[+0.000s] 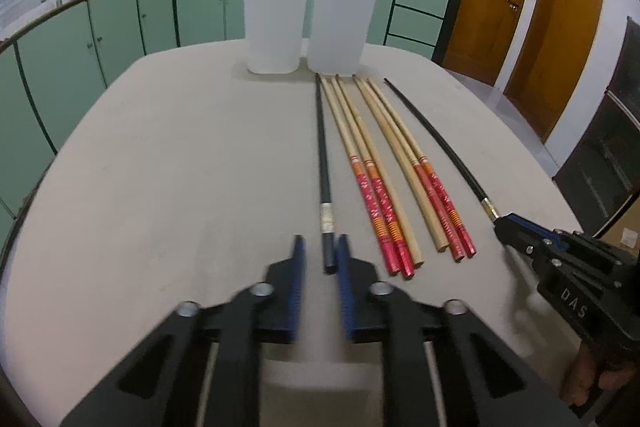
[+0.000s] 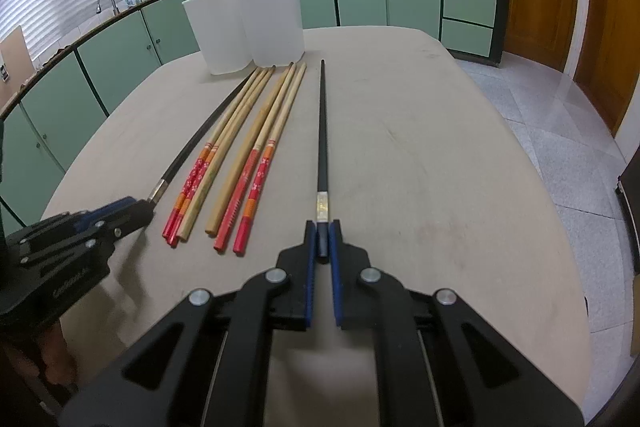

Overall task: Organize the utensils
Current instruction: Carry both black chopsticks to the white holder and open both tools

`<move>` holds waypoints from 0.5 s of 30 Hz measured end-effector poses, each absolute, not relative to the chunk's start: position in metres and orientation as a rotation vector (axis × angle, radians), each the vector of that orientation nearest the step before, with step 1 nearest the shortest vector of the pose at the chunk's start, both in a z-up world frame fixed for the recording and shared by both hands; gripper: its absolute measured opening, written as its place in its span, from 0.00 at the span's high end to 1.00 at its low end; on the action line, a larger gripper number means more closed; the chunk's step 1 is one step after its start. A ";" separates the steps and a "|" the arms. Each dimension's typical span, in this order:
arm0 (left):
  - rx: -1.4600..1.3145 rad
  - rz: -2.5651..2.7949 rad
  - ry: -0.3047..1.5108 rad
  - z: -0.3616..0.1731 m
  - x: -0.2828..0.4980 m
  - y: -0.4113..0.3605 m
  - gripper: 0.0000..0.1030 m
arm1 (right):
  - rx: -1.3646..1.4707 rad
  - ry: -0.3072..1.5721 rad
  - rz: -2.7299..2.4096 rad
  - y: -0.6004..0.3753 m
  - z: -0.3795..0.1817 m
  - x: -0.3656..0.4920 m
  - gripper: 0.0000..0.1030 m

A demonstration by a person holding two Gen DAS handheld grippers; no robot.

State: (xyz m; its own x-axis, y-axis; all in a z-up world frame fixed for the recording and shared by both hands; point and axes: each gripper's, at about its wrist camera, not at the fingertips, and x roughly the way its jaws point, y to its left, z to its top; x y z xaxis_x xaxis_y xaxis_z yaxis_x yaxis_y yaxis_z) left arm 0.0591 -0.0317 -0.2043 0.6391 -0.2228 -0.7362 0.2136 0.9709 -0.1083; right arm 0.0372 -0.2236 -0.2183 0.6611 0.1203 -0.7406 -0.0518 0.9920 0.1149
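Two black chopsticks flank several wooden chopsticks (image 1: 372, 155) (image 2: 256, 131) with red handles on the beige table (image 1: 180, 167). My left gripper (image 1: 322, 255) has the handle end of the left black chopstick (image 1: 322, 147) between its blue pads. That view is blurred. The right wrist view shows the left gripper (image 2: 144, 209) closed at that chopstick (image 2: 200, 143). My right gripper (image 2: 321, 231) is shut on the handle end of the right black chopstick (image 2: 322, 131). It also shows at the right edge, the right gripper (image 1: 500, 223), holding that stick (image 1: 432, 135). Both sticks lie flat.
Two white plastic containers (image 1: 276, 23) (image 1: 344, 27) stand side by side at the table's far end, just past the chopstick tips. Green cabinets (image 1: 120, 27) run behind. The table's right edge (image 2: 560, 227) drops to a tiled floor, with wooden doors (image 1: 560, 27) beyond.
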 end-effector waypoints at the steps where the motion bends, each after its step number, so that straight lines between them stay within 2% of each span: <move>1: -0.017 -0.253 0.840 -0.204 0.060 -0.032 0.94 | 0.089 0.843 0.100 -0.224 -0.218 0.038 0.94; 8: -0.024 -0.246 0.759 -0.174 0.055 -0.027 0.94 | 0.103 0.797 0.110 -0.231 -0.195 0.036 0.94; 15: -0.028 -0.240 0.610 -0.110 0.055 -0.022 0.94 | 0.081 0.684 0.116 -0.238 -0.142 0.038 0.94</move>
State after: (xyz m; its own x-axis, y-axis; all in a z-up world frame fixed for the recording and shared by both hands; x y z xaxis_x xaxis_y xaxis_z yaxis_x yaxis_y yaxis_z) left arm 0.0555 -0.0218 -0.1099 0.7925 -0.2315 -0.5642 0.2148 0.9718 -0.0969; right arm 0.0380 -0.2376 -0.1415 0.7690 0.1335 -0.6251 -0.0801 0.9904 0.1130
